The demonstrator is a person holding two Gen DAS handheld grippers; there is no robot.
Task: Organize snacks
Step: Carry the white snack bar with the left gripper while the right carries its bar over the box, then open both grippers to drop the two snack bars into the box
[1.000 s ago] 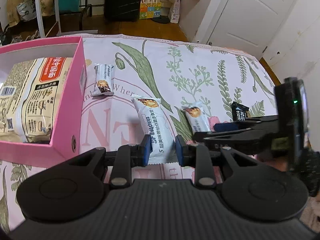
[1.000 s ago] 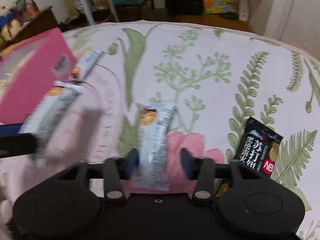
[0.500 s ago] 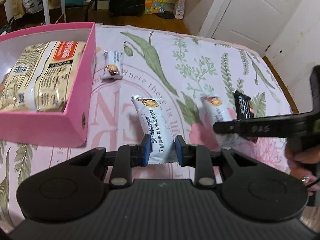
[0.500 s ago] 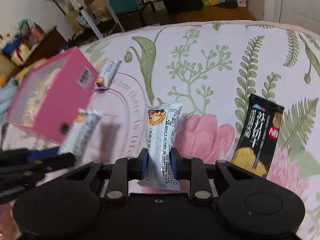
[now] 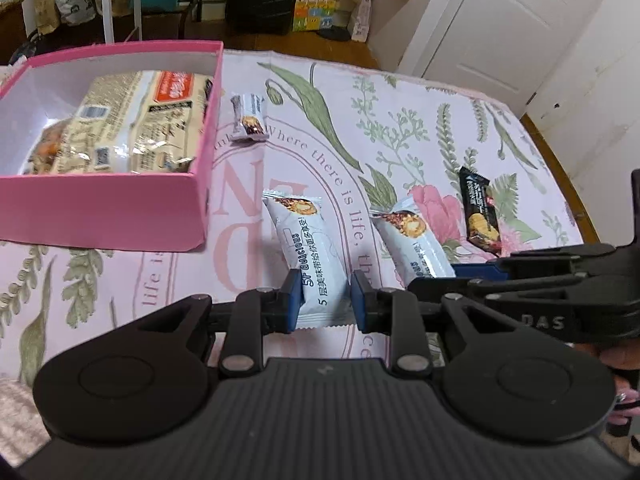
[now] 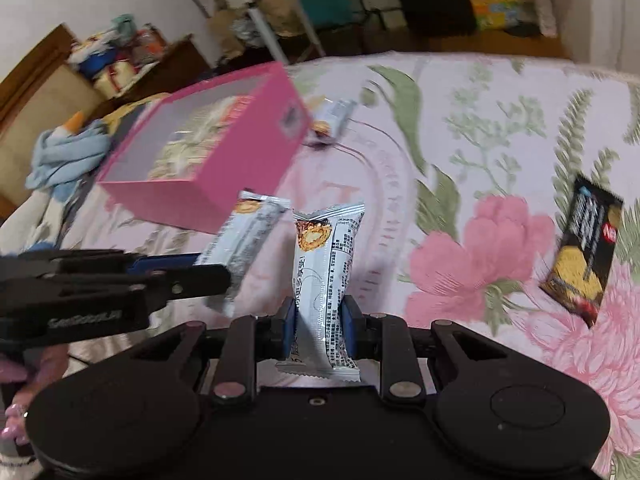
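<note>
My left gripper (image 5: 325,298) is shut on a white snack bar (image 5: 308,256), held above the flowered cloth. My right gripper (image 6: 319,328) is shut on a second white snack bar (image 6: 326,276), held upright; it also shows in the left wrist view (image 5: 412,242). The pink box (image 5: 120,208) stands to the left, with a large beige snack pack (image 5: 132,120) inside. A small white snack bar (image 5: 250,118) lies beside the box's far right corner. A black cracker packet (image 5: 478,208) lies on the cloth to the right.
The flowered cloth (image 5: 400,128) covers the table. A blue cloth (image 6: 68,152) lies left of the box. Shelves, bags and a dark case stand on the floor beyond the far edge. A white door (image 5: 500,20) is at the right.
Both grippers have lifted their snack bars and moved left toward the pink box. The right gripper's jaws closed on its bar within the last second.
</note>
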